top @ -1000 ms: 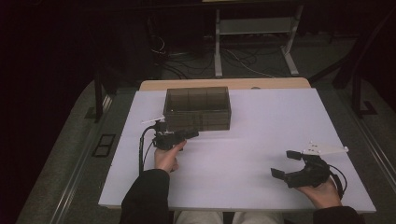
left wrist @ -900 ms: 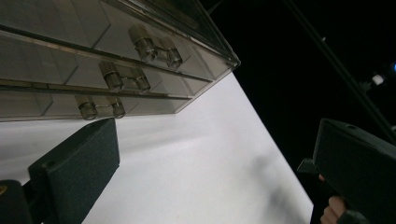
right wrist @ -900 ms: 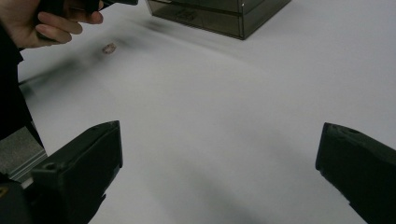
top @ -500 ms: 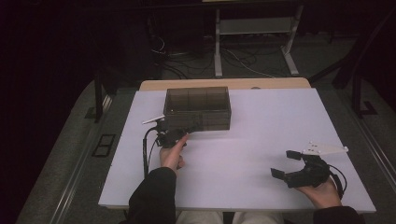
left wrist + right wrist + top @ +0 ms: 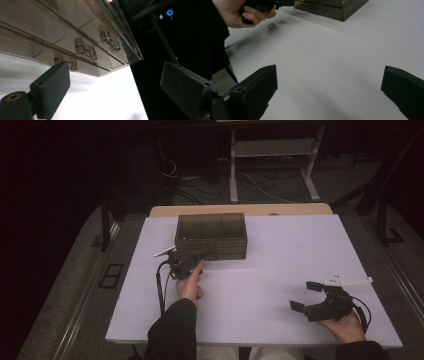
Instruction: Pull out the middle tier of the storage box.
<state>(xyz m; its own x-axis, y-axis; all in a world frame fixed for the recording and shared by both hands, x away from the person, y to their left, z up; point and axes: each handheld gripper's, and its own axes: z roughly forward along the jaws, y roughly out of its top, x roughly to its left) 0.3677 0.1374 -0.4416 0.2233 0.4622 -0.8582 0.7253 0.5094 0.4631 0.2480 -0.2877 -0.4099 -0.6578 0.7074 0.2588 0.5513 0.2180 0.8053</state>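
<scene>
Jaws of the left gripper (image 5: pixel 200 255) have just been closing a little yet stand apart, nothing between them; since a second ago they have advanced to the clear box (image 5: pixel 211 235), whose latched front edge sits just ahead. Right gripper (image 5: pixel 306 297) rests open on the tabletop (image 5: pixel 280 255), well apart. Latch work looks imminent.

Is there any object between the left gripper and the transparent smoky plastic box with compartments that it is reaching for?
Nothing visible stands between them. The left gripper is already at the near front edge of the transparent smoky plastic compartment box, its jaws apart with nothing between them; they have just been closing a little. The white table there is bare.
</scene>
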